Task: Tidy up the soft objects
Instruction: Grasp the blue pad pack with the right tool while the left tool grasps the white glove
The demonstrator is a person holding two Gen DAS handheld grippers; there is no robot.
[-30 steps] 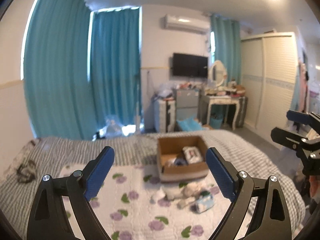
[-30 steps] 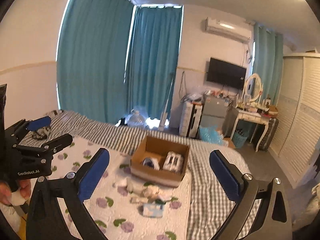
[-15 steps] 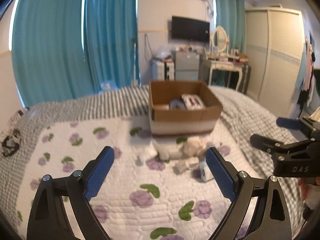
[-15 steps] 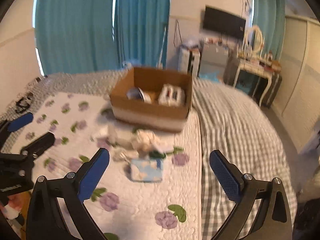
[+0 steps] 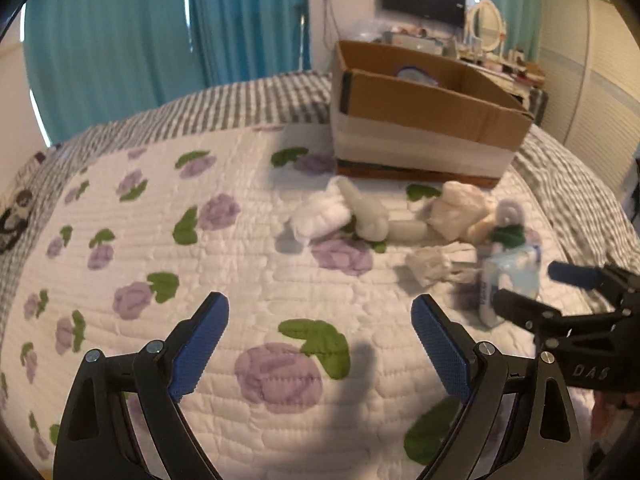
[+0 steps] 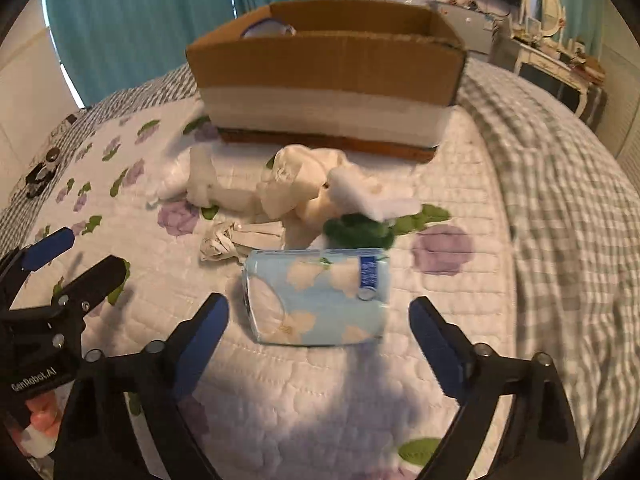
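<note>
Black left claw (image 5: pixel 320 344), blue textured pads (image 5: pixel 198 346), silver screws, "GenRobot.AI" marking, perhaps "DAS" on right claw (image 6: pixel 318 342)

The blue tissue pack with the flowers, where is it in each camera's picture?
Left wrist view: the blue tissue pack lies at the right edge, partly behind the right gripper.
Right wrist view: the pack lies in the middle, just ahead of the open jaws.
Shared landmark: the cardboard box stands on the bed behind it in both.

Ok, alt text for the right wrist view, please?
The open right gripper hovers just short of a blue tissue pack on a flowered quilt. Beyond it lie white soft items and a cardboard box.
</note>
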